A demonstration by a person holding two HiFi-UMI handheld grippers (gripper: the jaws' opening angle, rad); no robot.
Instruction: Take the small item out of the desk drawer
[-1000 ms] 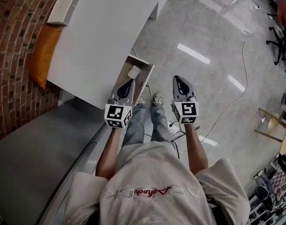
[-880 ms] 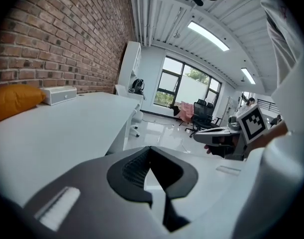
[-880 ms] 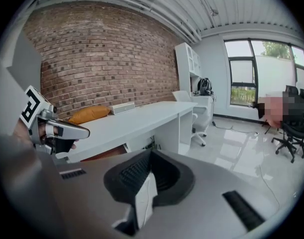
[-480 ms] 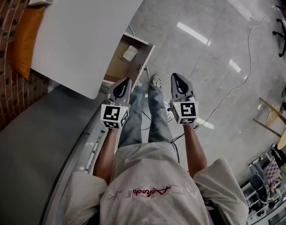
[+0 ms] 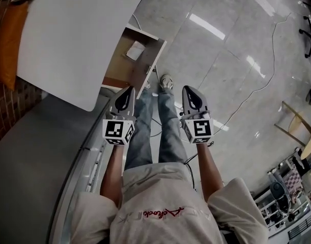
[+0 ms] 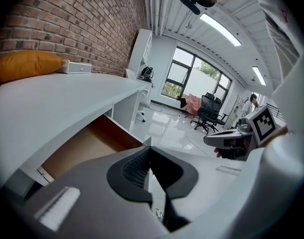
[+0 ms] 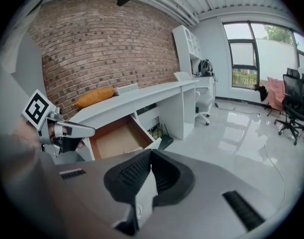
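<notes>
Small item (image 5: 135, 50): pale, flat, square-ish; lies on brown floor of drawer (image 5: 119, 67), toward its far end. Nothing touching it. Drawer pulled fully out from under white desk (image 5: 79, 29). Left gripper (image 5: 128, 89) just short of drawer's near end, jaws pressed together, nothing between. Right gripper (image 5: 189, 89) off drawer's front side, over grey floor, well apart from drawer; jaws likewise closed, empty. Person's legs (image 5: 150, 126) between grippers. Orange cushion (image 5: 6, 44) across desk from drawer.
</notes>
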